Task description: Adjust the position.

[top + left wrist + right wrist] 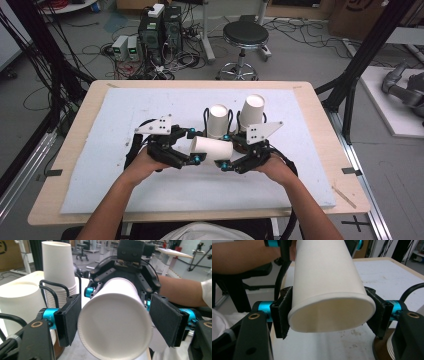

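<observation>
The white paper cup [212, 148] lies on its side in the air between the two hands, just above the pale foam sheet on the wooden table [75, 150], in front of two holders of stacked white paper cups [218, 120]; this looks like a hand-over from one pair of tongs to the other. The right tongs [329, 312] clamp the cup near its open rim, pads pressed on both sides, so that the mouth looks slightly squashed to an oval; the left tongs [117, 320] stand part-open round the base end, the left pad at or very near the wall and the right pad clear of it, though whether that near pad still touches I cannot tell for certain. To do this well, the right grip should stay only firm enough to hold, since thin paper buckles at the rim; the left tongs should draw straight back along the cup's axis without nudging it. The left gripper view shows the flat closed bottom and the tall stack [57, 270] behind; the right gripper view shows the hollow mouth and crumbs on the sheet; the high view gives the layout.
</observation>
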The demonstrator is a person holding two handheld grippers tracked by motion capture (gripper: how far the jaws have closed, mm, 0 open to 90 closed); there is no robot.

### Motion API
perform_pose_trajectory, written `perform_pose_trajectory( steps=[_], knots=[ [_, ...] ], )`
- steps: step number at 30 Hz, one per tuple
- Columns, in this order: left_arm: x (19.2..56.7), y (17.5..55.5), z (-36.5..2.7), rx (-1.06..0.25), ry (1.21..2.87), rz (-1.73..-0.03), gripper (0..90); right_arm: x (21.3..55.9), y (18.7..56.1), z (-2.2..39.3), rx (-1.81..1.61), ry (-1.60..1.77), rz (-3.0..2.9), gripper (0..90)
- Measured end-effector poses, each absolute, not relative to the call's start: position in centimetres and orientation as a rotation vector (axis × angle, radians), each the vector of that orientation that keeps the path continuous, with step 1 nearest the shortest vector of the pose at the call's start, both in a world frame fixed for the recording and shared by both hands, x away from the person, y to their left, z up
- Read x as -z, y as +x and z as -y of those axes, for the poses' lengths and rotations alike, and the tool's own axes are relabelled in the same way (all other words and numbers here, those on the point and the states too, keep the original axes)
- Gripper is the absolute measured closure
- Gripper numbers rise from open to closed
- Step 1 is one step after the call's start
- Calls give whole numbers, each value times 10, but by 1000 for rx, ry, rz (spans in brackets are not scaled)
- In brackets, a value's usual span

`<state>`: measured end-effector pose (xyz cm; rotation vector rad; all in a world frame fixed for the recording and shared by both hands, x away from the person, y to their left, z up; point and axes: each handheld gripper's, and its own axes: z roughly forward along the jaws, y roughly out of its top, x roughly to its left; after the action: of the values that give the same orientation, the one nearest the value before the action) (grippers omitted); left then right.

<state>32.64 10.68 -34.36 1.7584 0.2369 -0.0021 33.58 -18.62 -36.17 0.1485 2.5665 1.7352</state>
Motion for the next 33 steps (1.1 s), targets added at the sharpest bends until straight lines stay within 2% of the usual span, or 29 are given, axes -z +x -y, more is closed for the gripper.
perform_pose_trajectory(
  steps=[6,12,16,22,27,33],
  knots=[
    [344,326,-107,1,1802,-219,266,360,335,186,-1653,121,-2617,321],
    [345,326,-107,-8,1807,-205,335,361,336,186,-1657,104,-2631,320],
    [346,327,-108,0,1803,-202,341,360,336,187,-1672,105,-2626,315],
    [346,329,-112,-2,1743,-193,359,357,336,190,-1753,181,-2565,221],
    [347,330,-118,-40,1659,-182,363,351,338,198,-1899,275,-2456,206],
    [349,331,-119,-96,1635,-173,365,351,341,203,-1943,343,-2391,199]
  ],
)
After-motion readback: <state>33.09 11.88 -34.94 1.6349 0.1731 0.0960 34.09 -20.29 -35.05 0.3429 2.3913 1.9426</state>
